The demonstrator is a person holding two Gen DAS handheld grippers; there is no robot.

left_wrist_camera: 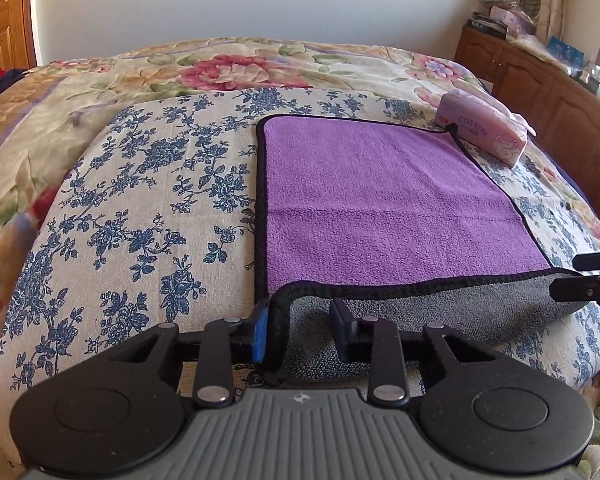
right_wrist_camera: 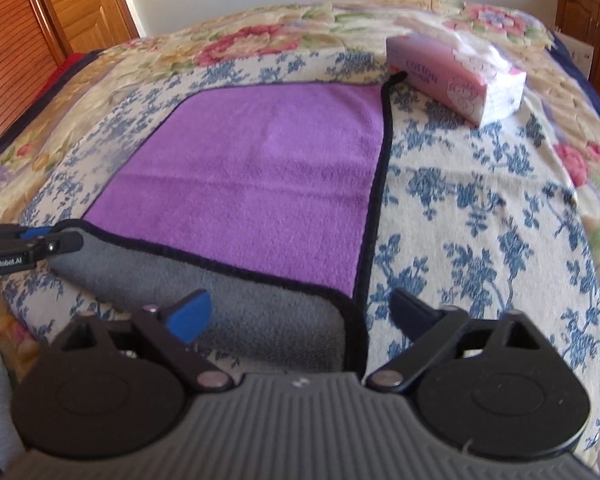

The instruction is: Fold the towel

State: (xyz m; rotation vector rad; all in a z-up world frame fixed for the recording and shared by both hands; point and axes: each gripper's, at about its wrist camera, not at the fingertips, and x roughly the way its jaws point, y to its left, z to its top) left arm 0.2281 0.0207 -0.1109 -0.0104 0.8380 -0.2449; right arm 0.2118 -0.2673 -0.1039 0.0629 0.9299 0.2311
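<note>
Both claws are seen open at the towel's near edge: the left claw [left_wrist_camera: 300, 330] is spread around the near-left corner, and the right claw [right_wrist_camera: 300, 316] is spread wider around the near-right corner, nothing being pinched by either. The towel [left_wrist_camera: 380, 200] is laid purple side up on the bed [left_wrist_camera: 140, 200], its near hem curled over so the grey underside is shown, its far corner touching a tissue pack [left_wrist_camera: 480, 130]. The grasping step is judged in hand; next, both corners need to be pinched and carried over to the far edge.
</note>
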